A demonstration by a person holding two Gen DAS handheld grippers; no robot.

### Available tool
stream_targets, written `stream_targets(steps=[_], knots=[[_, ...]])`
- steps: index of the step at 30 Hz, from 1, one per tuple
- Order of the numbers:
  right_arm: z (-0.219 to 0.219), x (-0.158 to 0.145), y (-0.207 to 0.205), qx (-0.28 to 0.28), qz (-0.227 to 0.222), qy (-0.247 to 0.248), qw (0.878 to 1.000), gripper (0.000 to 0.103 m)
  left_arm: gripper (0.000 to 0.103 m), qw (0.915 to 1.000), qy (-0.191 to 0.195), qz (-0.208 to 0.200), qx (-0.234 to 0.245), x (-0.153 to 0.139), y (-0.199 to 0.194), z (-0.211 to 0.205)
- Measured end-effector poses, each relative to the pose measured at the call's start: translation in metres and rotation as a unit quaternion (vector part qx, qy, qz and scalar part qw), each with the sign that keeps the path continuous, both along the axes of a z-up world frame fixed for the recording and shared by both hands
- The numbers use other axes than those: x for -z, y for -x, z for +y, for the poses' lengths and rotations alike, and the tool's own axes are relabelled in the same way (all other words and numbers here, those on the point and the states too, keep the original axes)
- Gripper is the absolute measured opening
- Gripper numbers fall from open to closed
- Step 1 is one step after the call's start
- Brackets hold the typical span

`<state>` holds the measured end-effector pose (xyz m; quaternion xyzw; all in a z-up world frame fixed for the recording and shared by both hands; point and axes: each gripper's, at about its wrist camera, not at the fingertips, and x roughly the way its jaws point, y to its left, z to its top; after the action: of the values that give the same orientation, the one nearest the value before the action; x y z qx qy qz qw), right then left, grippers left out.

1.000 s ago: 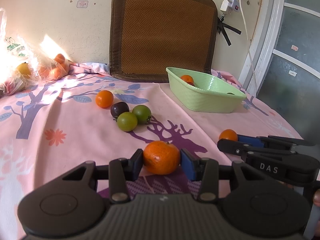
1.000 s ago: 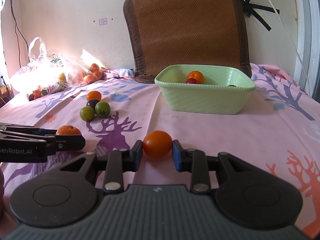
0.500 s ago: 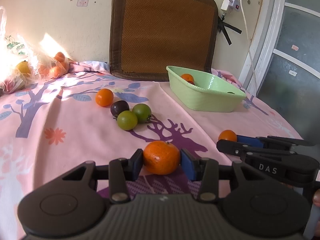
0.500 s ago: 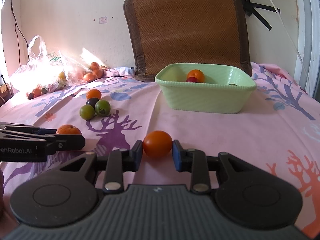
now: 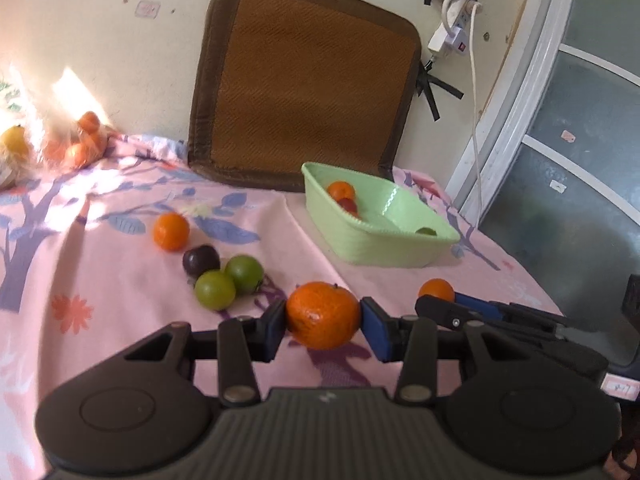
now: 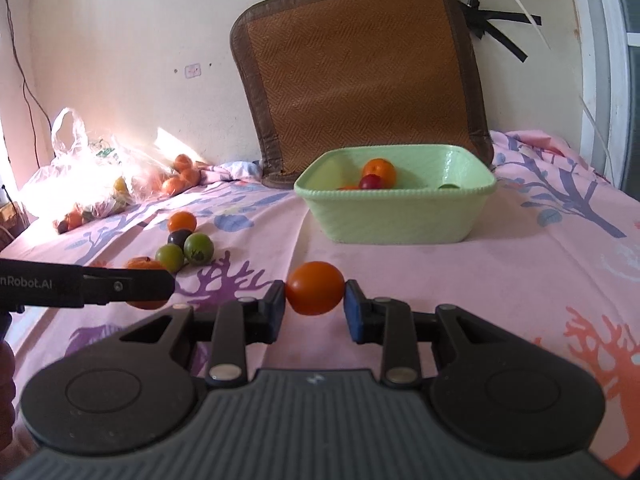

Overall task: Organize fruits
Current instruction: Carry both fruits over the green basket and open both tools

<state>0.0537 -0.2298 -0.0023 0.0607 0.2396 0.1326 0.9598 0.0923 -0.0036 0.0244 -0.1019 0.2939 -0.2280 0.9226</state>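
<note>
My left gripper is shut on an orange tangerine and holds it above the pink cloth. My right gripper is shut on a smooth orange tomato, also lifted. A light green basket stands ahead near the wall; it also shows in the left wrist view. It holds an orange, a red fruit and a green one. On the cloth lie an orange, a dark plum and two green fruits.
A brown woven cushion leans on the wall behind the basket. A plastic bag of fruit lies at the far left. A power strip with cable hangs on the wall at right, beside a door frame.
Both grippers have risen and tilted down with their fruit, so the basket's inside shows more. Both stay shut on their fruit. The loose fruit has not moved.
</note>
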Motion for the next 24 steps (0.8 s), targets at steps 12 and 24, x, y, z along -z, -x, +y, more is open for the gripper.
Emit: stream_targets(steps=[12,24], knots=[[-0.029,-0.024,-0.063,0.046,-0.059,0.037,0.997,0.034,0.04,0.9985,-0.028,-0.003,0.047,-0.026,-0.105,-0.079],[-0.046,-0.009,-0.084,0.081,-0.068,0.036,0.994,0.051,0.055,0.9989,0.014,0.031,0.032,-0.026,-0.138,-0.083]])
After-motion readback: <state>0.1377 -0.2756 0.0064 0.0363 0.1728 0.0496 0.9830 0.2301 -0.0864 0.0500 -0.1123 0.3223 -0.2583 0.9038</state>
